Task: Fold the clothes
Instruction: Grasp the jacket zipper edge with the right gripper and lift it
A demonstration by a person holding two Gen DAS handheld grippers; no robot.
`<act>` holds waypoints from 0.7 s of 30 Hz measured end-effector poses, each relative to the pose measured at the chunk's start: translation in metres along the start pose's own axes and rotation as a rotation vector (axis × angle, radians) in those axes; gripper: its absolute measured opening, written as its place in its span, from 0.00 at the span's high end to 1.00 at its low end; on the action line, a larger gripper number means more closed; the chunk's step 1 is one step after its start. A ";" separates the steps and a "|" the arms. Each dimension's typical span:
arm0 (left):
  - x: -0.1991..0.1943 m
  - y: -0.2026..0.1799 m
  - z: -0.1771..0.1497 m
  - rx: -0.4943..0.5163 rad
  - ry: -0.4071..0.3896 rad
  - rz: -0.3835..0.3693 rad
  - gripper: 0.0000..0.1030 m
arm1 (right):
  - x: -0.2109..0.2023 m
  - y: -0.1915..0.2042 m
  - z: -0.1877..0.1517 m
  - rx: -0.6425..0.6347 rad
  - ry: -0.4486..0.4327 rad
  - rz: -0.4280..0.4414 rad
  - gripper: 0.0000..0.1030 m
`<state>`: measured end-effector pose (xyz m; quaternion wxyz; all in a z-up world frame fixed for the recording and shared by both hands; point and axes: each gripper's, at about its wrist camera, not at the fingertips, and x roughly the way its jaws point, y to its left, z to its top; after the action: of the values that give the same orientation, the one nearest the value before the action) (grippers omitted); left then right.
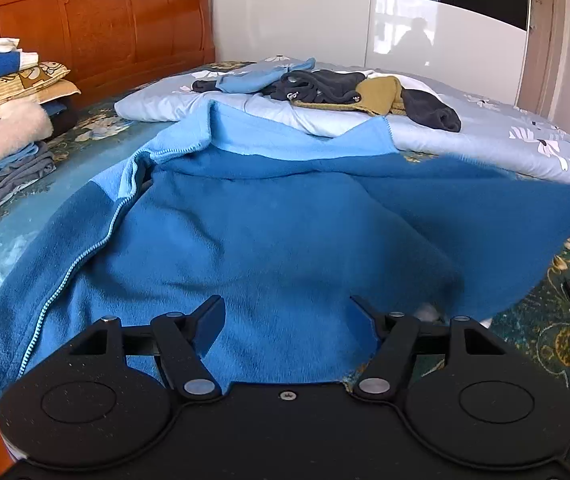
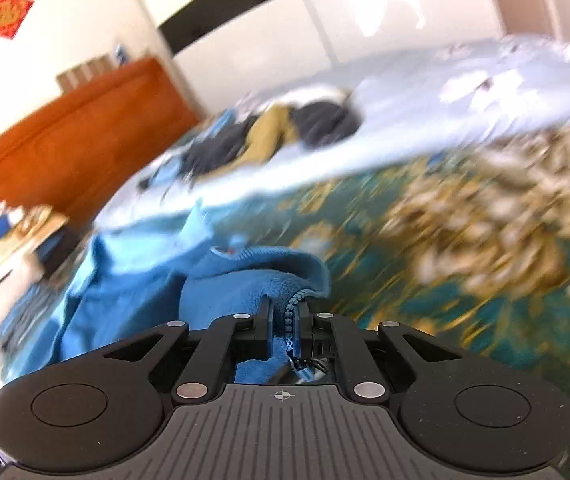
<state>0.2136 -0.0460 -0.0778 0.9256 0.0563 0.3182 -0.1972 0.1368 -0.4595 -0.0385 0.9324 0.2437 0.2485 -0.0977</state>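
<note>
A big, soft, fuzzy blue fleece jacket [image 1: 269, 232] lies spread out in front of me, with a lighter blue top part and a bumpy light blue zipper [image 1: 81, 256] running down its left edge. It rests on a bed cover [image 1: 545, 320] that is dark green with gold flowers. Behind it is a puffy pale blue quilt with white flowers [image 1: 485, 136], and on the quilt sits a messy heap of clothes [image 1: 345, 88]: dark grey, mustard yellow and light blue ones. On the left is a neat stack of folded cloths [image 1: 5, 120], some woolly, some smooth. A shiny orange wooden headboard [image 1: 97, 28] stands at the back, next to a glossy white wardrobe with a black stripe [image 1: 365, 20]. A red square paper [image 2: 3, 14] hangs on the white wall. My left claw [image 1: 287, 312] hangs over the jacket with its black fingers [image 1: 211, 320] spread wide apart and nothing between them. My right claw [image 2: 287, 320] is pinched tight on the jacket's edge, right at the zipper, and the fuzzy cloth bunches up in a hump just past its tips. The right view is blurry.
</note>
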 end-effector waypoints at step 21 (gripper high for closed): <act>-0.009 0.043 0.010 -0.127 -0.001 0.155 0.34 | 0.058 0.162 -0.045 -0.419 0.244 0.536 0.93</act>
<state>0.2296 -0.0054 -0.0654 0.9399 0.0220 0.3243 -0.1047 0.2170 -0.3009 -0.0366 0.9180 0.1135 0.2998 0.2334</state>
